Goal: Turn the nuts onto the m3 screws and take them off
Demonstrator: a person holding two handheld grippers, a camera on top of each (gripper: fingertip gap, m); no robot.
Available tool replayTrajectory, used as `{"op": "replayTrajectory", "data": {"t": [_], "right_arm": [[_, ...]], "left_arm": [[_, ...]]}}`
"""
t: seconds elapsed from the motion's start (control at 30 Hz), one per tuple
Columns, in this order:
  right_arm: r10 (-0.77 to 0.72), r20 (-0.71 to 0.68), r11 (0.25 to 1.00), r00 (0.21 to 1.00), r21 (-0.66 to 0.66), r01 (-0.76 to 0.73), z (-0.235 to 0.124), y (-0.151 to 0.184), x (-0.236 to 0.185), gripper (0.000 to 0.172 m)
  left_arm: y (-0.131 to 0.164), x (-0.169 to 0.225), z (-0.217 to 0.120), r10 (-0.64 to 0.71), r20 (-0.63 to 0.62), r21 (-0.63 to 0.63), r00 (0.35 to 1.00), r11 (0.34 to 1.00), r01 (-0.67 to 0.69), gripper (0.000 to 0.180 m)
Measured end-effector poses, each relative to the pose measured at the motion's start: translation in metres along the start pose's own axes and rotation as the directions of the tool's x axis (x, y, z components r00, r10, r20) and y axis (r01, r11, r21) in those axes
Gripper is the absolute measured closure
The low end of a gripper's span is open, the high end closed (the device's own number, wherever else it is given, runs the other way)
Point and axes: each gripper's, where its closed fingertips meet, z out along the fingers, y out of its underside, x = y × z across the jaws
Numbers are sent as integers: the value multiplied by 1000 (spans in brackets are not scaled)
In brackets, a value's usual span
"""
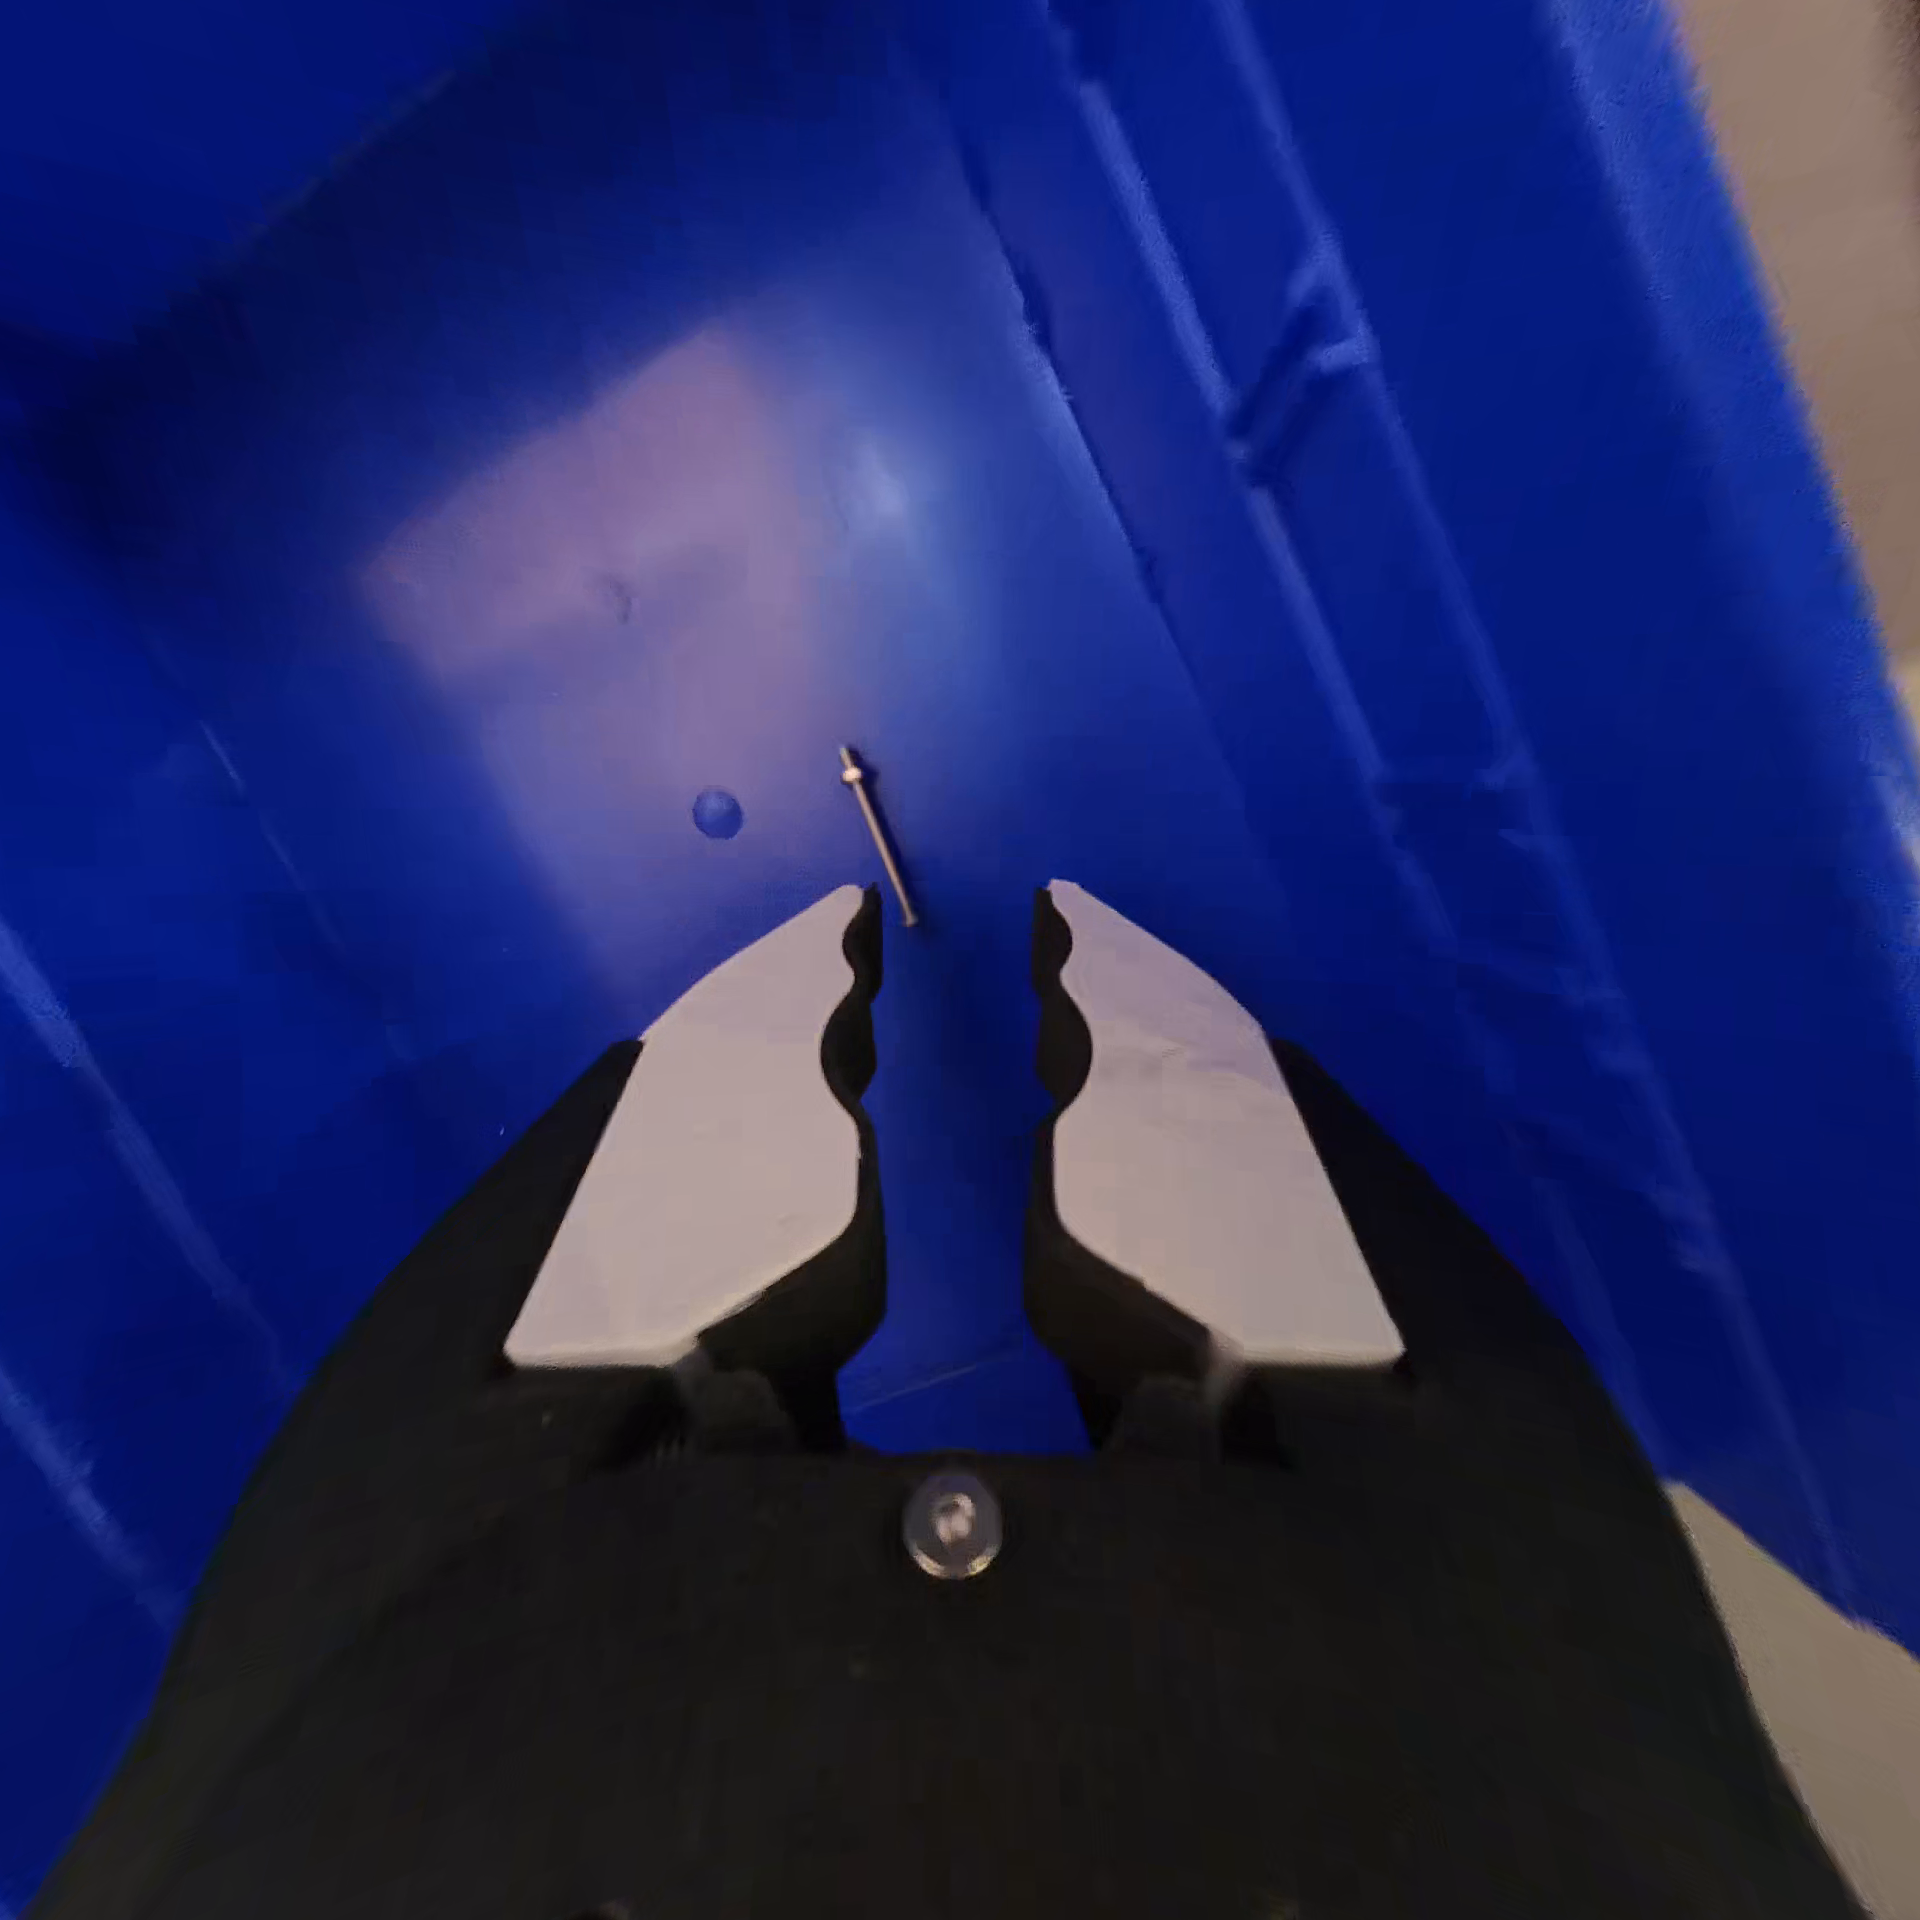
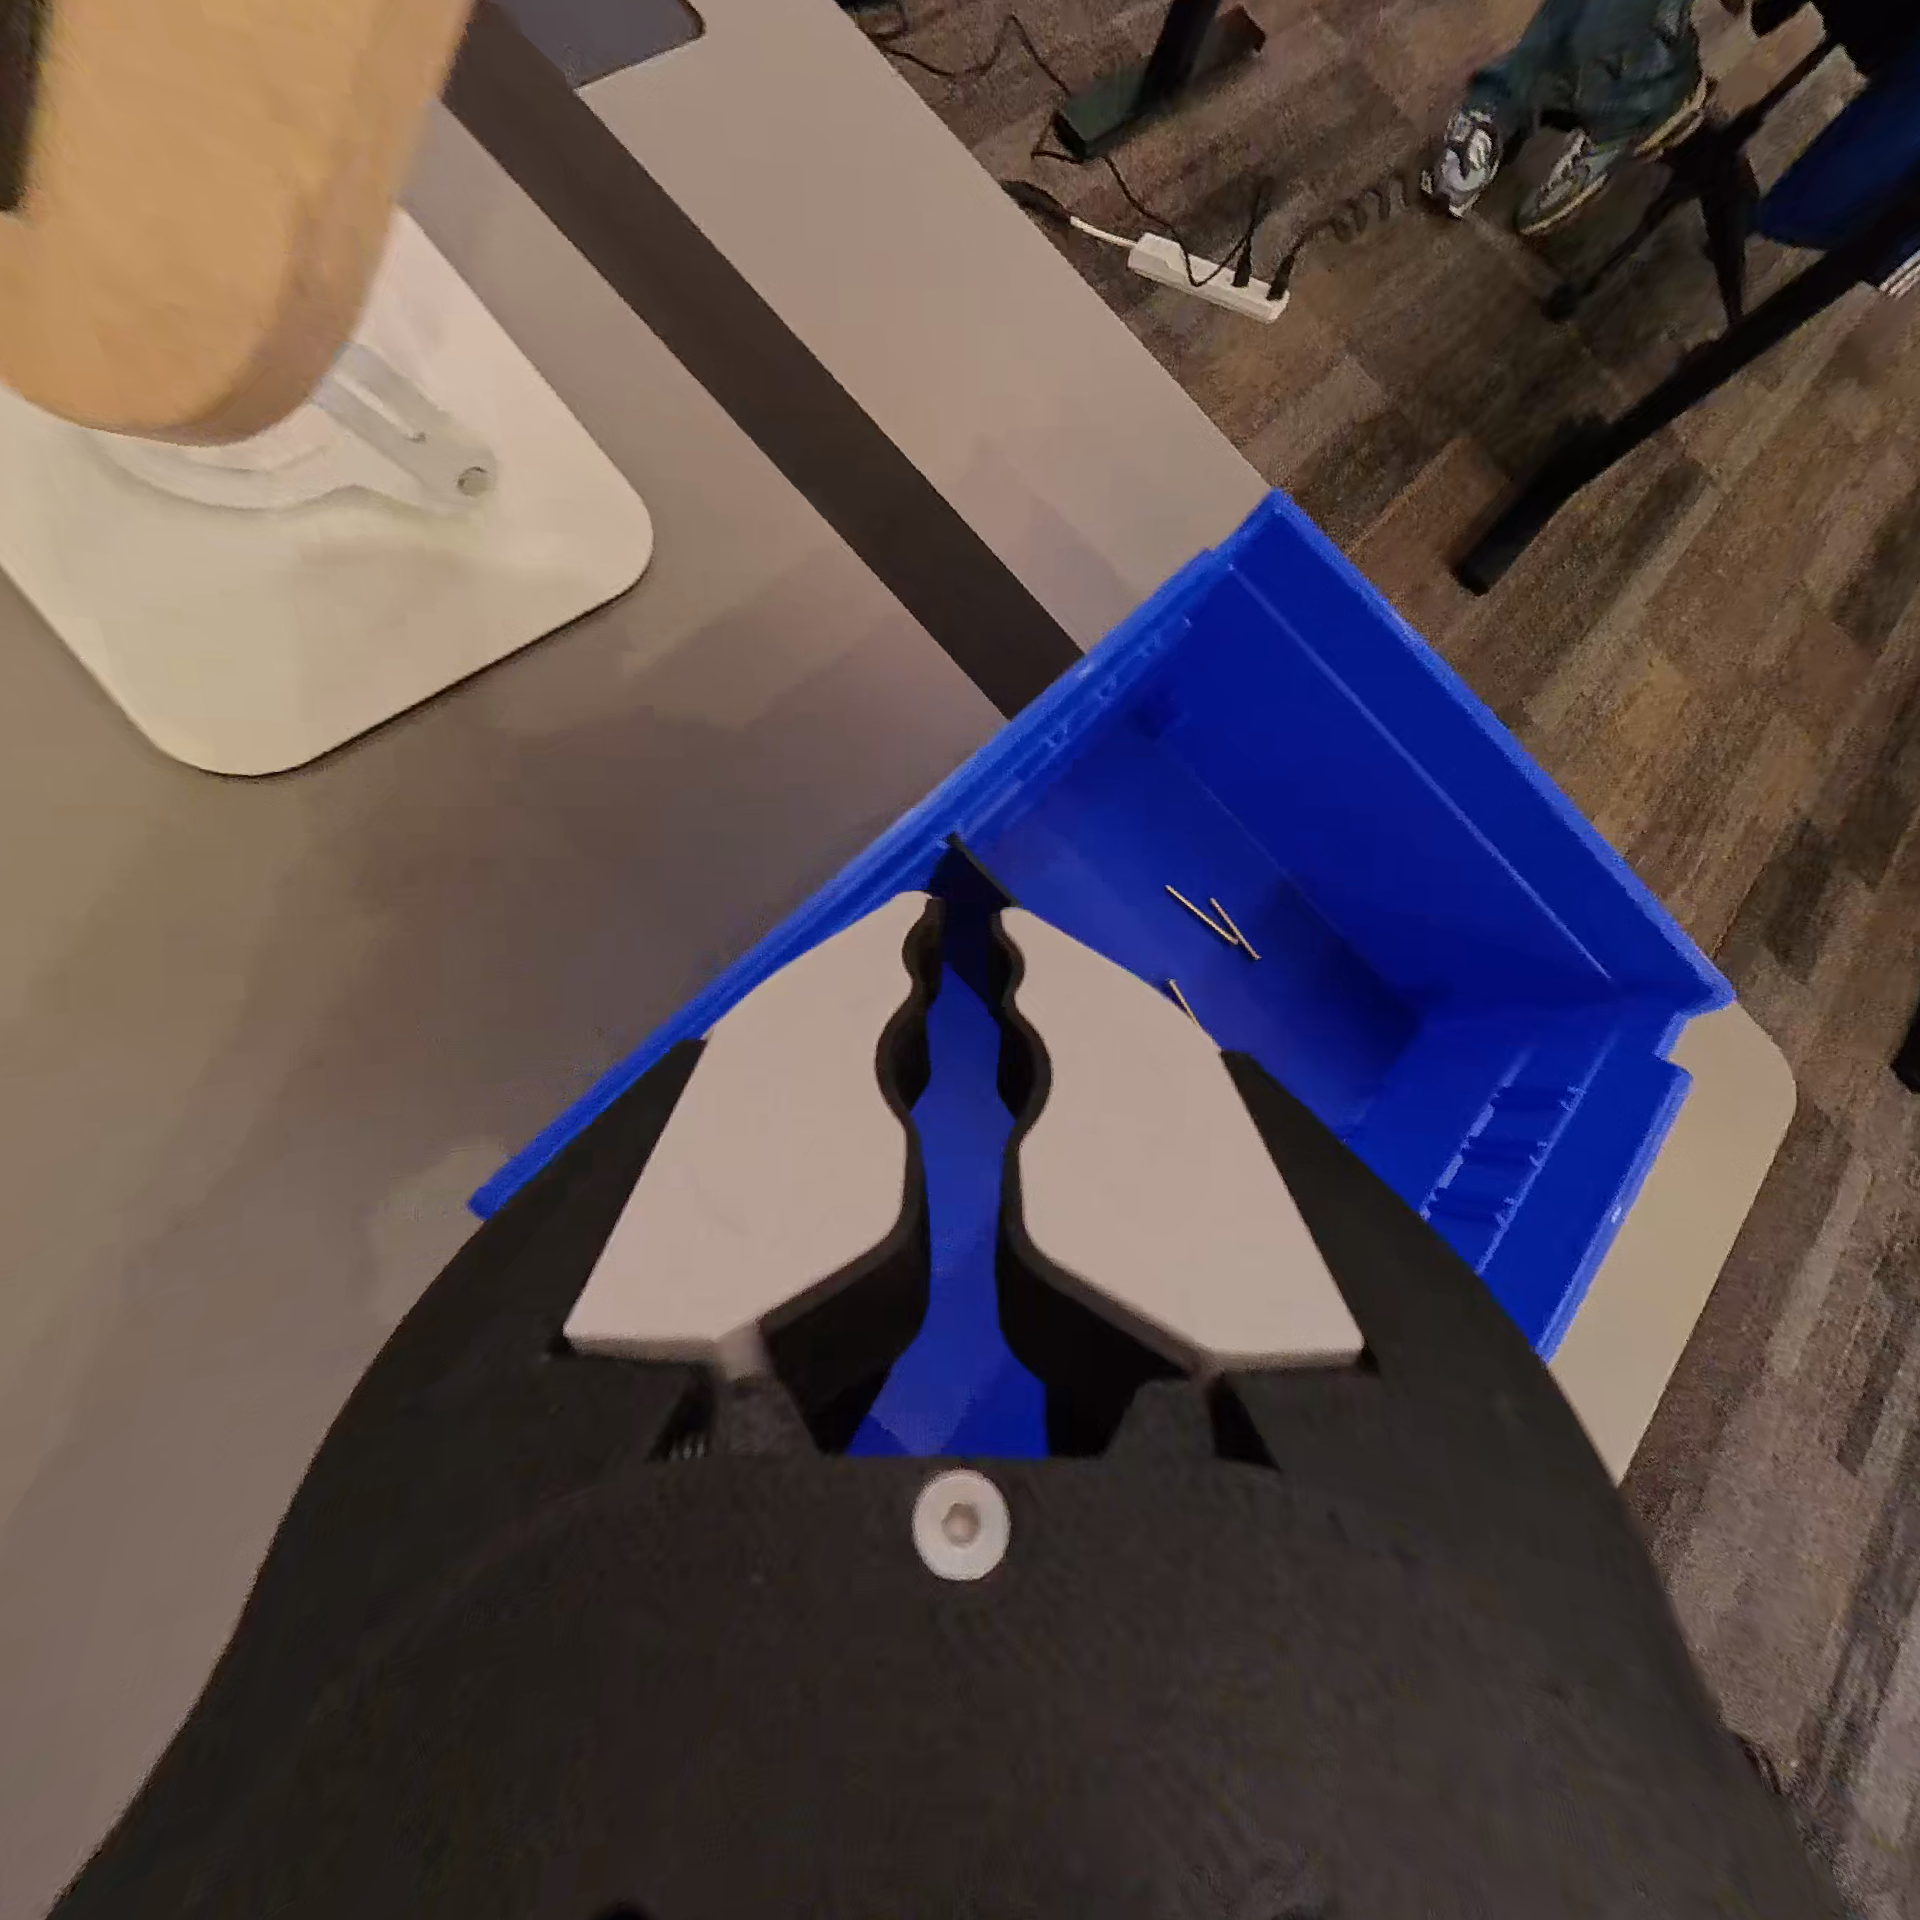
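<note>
Inside the blue bin, a thin metal pin lies loose at twelve o'clock off my left gripper, whose fingers stand apart and bare. My right gripper looks clamped on the bin's wall at its rim, probably steadying it; more pins lie at two o'clock.

Left gripper open over blue bin; pin beside fingertip.

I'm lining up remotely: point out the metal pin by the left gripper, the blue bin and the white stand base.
metal pin (image 1: 875, 836): left wrist view, mid-shaft.
blue bin (image 2: 1475, 821): right wrist view, far inner wall.
white stand base (image 2: 436, 623): right wrist view, flat plate.
</note>
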Motion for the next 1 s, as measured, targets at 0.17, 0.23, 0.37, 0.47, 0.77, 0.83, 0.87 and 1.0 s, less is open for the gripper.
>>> {"op": "replayTrajectory", "data": {"t": [0.17,0.23,0.37,0.47,0.77,0.83,0.87,1.0], "right_arm": [[-36,18,999,999,26,35,-5,-9,-13,165],[-47,18,998,999,38,46,-8,-13,-14,165],[-65,16,996,998,60,64,-18,-21,-16,168],[-82,9,994,997,78,81,-27,-27,-20,169],[-159,88,962,983,239,134,-76,-67,-74,168],[-197,139,941,970,303,148,-87,-81,-104,167],[-216,177,930,960,337,147,-92,-88,-121,167],[-258,374,872,891,487,48,-108,-116,-196,163]], "left_arm": [[-2,-1,14,-81,-71,-53,994,996,77,164],[-1,-3,15,-65,-52,-58,997,996,62,170],[-1,-4,15,-44,-44,-36,998,998,42,177],[1,-6,12,-9,-6,-10,1000,1000,9,177],[-18,-1,-94,-48,-13,429,999,902,49,178],[-20,21,-129,-1,-67,554,998,832,38,178],[-18,33,-143,12,-83,593,996,805,40,179],[-28,124,-199,241,-214,792,947,611,23,179]]}}
